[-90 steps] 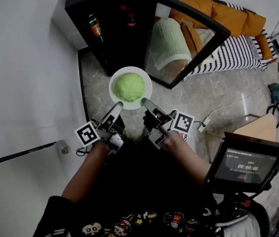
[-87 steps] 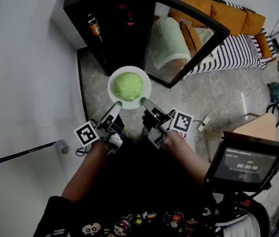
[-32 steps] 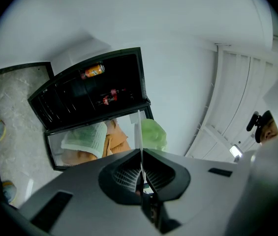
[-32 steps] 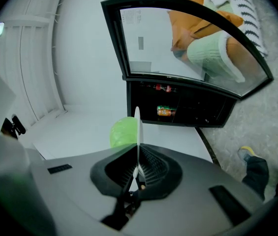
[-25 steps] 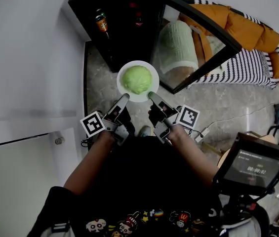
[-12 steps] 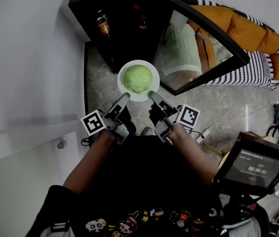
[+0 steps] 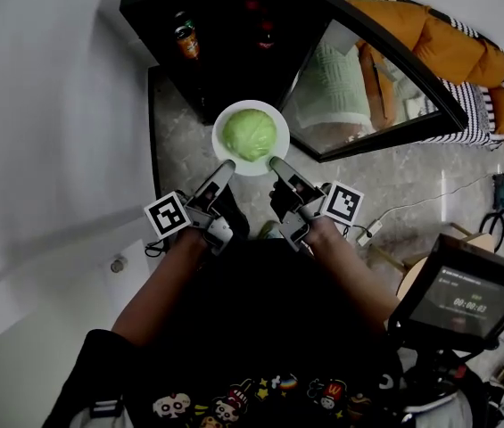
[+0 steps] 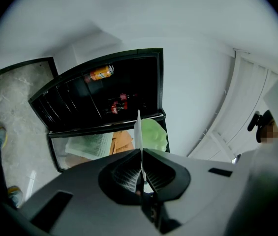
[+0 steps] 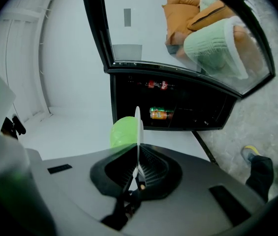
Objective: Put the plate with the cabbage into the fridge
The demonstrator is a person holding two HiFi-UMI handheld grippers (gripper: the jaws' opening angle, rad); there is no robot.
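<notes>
Plate (image 7: pixel 250 168) and cabbage (image 7: pixel 249 134) are held in the air above the marbled floor (image 7: pixel 178 154), just in front of the open black fridge (image 7: pixel 225 16) and not on any of its shelves. The plate is white and round, and the pale green cabbage sits in its middle, covering most of it. The left gripper (image 7: pixel 227 167) has its jaws clamped on the near left part of the rim. Its own view shows the two jaws pressed together on the plate, which appears edge-on as a thin white line with the cabbage bulging to the right of it. The right gripper (image 7: pixel 275 160) is likewise clamped on the near right part of the rim. In its view the rim stands between the closed jaws and the cabbage bulges to the left. The two grippers are close together, angled inward toward the plate, each with its marker cube outside the wrist. The fridge's glass door (image 7: pixel 385 87) is swung wide to the right. Inside the dark cabinet an orange can (image 7: pixel 185 38) lies on a shelf, and two red-labelled bottles (image 7: pixel 262 27) stand deeper in. Beyond the door is a striped sofa (image 7: pixel 488 105) with an orange cushion (image 7: pixel 452 47). A small screen (image 7: pixel 461 301) on a stand is at the lower right.
</notes>
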